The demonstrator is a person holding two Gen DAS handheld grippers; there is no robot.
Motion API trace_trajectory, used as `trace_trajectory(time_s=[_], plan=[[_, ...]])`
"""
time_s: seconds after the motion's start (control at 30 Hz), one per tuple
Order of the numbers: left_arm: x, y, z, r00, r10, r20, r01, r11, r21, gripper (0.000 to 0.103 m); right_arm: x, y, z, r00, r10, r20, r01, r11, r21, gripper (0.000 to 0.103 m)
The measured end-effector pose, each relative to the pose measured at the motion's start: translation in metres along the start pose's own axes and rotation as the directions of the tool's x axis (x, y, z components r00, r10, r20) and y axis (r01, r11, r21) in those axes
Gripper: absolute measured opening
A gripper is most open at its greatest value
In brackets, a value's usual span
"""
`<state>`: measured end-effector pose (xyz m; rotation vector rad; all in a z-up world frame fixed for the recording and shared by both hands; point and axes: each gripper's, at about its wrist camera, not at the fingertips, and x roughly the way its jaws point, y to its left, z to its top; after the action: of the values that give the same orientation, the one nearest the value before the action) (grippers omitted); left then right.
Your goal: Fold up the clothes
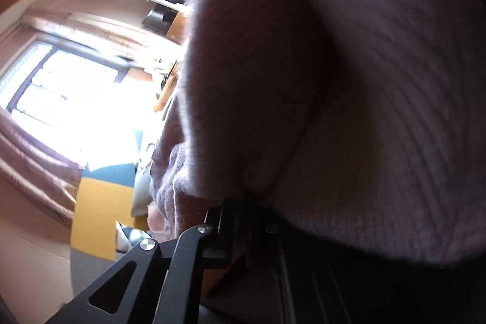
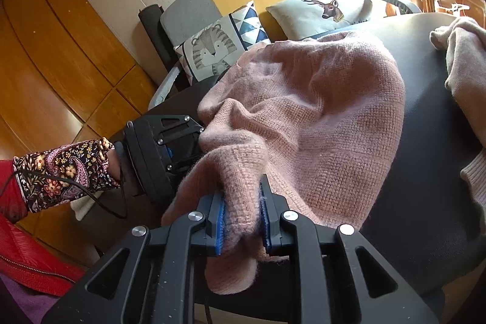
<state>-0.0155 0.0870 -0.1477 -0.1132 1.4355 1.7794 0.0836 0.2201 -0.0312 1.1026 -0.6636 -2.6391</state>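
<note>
Two grippers are holding one pink sweater over the dark table. The right gripper is pinching a thick bunch of wool between its blue pads. The left gripper is probably pinching wool too, but fabric is covering its view. Most of the sweater is lying bunched up, so both should be lifting evenly and keeping the edge tight.

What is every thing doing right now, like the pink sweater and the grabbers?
Pink knitted sweater: bunched on the black table, one edge lifted.
Right gripper: shut on the sweater.
Left gripper: fingers buried in the sweater, apparently gripping it.
Beige knitted garment: crumpled, untouched.
Tiger-print cushion: propped upright.
</note>
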Motion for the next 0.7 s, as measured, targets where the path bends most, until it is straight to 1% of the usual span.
trace_trajectory(time_s=[0.03,0.07,0.1,0.13,0.17,0.2,0.23,0.3,0.33,0.43,0.5,0.57,0.7], plan=[[-0.002,0.008,0.001,1.000,-0.024,-0.008,0.023,0.997,-0.075,0.003,0.000,0.000,-0.001,1.000,-0.007,0.005,0.007,1.000,0.008,0.022],[-0.006,0.015,0.001,1.000,-0.026,-0.007,0.025,0.991,-0.133,0.003,0.000,-0.001,-0.003,1.000,-0.020,0.012,0.019,1.000,0.019,0.023],[-0.010,0.022,0.001,1.000,-0.028,-0.005,0.026,0.981,-0.190,0.003,0.000,-0.003,-0.004,0.999,-0.034,0.017,0.033,0.999,0.029,0.027],[-0.015,0.029,0.001,1.000,-0.030,-0.003,0.028,0.969,-0.247,0.003,-0.001,-0.004,-0.006,0.998,-0.052,0.019,0.051,0.998,0.034,0.037],[-0.019,0.036,0.001,1.000,-0.031,-0.001,0.029,0.953,-0.302,0.003,-0.002,-0.005,-0.007,0.997,-0.070,0.020,0.069,0.997,0.040,0.044],[-0.027,0.042,0.001,1.000,-0.021,0.009,0.023,0.935,-0.353,0.003,-0.003,-0.007,-0.009,0.996,-0.088,0.022,0.087,0.995,0.045,0.060],[-0.032,0.043,-0.001,1.000,-0.016,0.012,0.019,0.928,-0.371,0.003,-0.004,-0.008,-0.011,0.994,-0.106,0.024,0.105,0.993,0.051,0.070],[-0.043,0.045,-0.003,1.000,-0.006,0.017,0.012,0.913,-0.407,0.003,-0.007,-0.011,-0.014,0.990,-0.141,0.024,0.139,0.989,0.055,0.074],[-0.049,0.046,-0.004,1.000,0.000,0.020,0.009,0.905,-0.425,0.003,-0.009,-0.010,-0.015,0.988,-0.155,0.021,0.155,0.987,0.035,0.077],[-0.066,0.050,-0.008,1.000,0.016,0.027,-0.001,0.879,-0.477,0.003,-0.023,-0.007,-0.019,0.981,-0.193,0.024,0.194,0.980,-0.035,0.080],[-0.077,0.052,-0.011,0.999,0.026,0.030,-0.007,0.860,-0.511,0.003,-0.032,-0.006,-0.025,0.980,-0.198,0.024,0.199,0.978,-0.069,0.082],[-0.088,0.054,-0.013,0.999,0.037,0.034,-0.013,0.839,-0.544,0.003,-0.035,-0.005,-0.032,0.982,-0.189,-0.002,0.188,0.977,-0.104,0.083],[-0.111,0.044,-0.011,0.998,0.045,0.043,-0.009,0.795,-0.607,0.003,-0.020,0.006,-0.049,0.980,-0.185,-0.069,0.166,0.962,-0.215,0.083]])
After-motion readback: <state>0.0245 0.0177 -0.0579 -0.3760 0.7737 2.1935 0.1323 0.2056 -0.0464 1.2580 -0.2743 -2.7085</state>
